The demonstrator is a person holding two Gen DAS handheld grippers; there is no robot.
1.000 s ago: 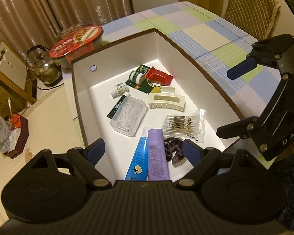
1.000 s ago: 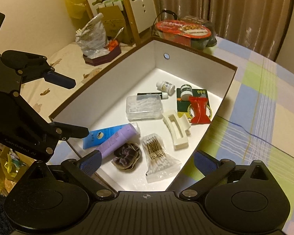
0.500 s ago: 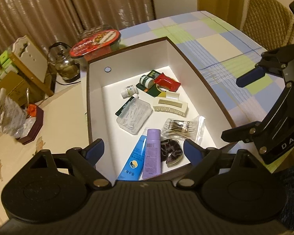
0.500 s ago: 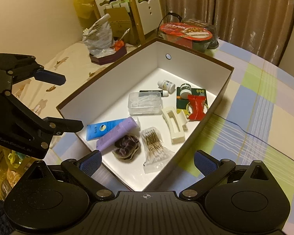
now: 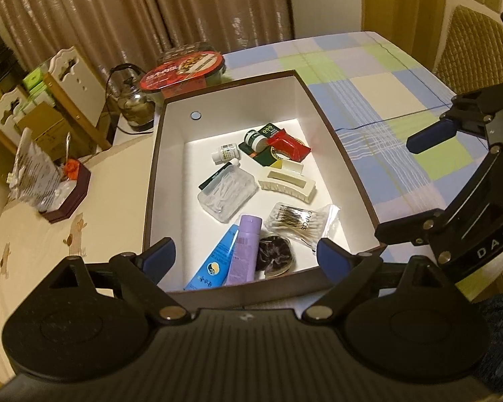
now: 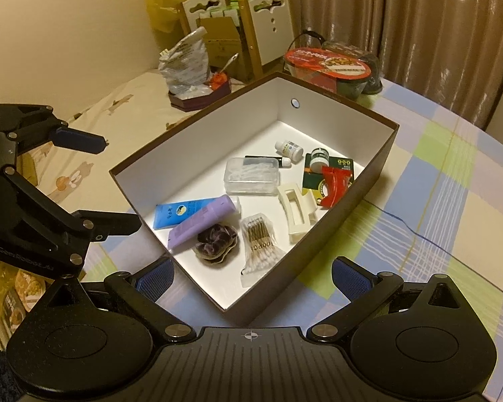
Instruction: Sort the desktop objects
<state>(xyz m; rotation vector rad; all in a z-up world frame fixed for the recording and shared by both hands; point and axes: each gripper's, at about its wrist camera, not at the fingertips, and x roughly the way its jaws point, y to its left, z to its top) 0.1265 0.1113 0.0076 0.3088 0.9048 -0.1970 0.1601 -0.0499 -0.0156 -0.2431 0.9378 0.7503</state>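
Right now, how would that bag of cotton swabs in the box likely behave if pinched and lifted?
The bag of cotton swabs looks like thin, crinkled clear plastic, so it would probably sag and feel light. Its glossy film may slip. The loose swabs inside could shift toward one end.

A table with a checked cloth, and the things standing on it

The table [image 5: 379, 77] has a cloth of blue, green and cream squares. A brown box [image 5: 348, 171] with white inside stands directly on it. Behind the box stands a food bowl [image 5: 181, 68] with a red lid, and beside it a glass kettle [image 5: 134, 100].
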